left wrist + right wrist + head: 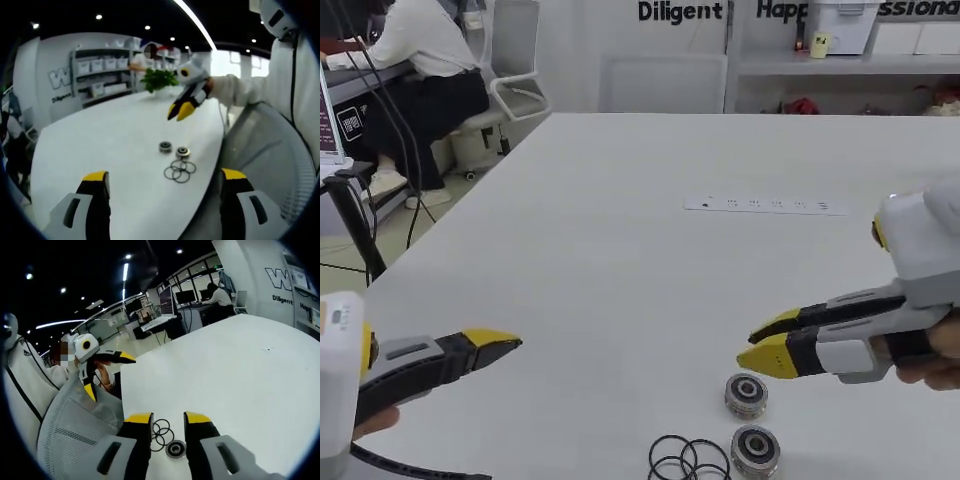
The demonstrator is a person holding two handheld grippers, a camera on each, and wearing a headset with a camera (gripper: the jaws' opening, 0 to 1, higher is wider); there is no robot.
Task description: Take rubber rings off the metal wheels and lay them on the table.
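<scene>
Two metal wheels (746, 394) (755, 449) lie side by side near the front edge of the white table (620, 250). Each still has dark rubber around its rim. A small heap of loose black rubber rings (688, 458) lies just left of the nearer wheel. My right gripper (757, 342) hovers above and behind the wheels, jaws slightly apart and holding nothing. In the right gripper view (168, 417), one wheel (176, 448) and the rings (161, 434) show below its tips. My left gripper (165, 182) is wide open and well away from the wheels (165, 146). Its upper fingertip (495, 340) shows at the left.
A white power strip (765, 206) lies flat mid-table, far from the work. An office chair (515, 60) and a seated person (420, 50) are beyond the table's far left corner. A grey mesh chair (270, 150) stands close to the near table edge.
</scene>
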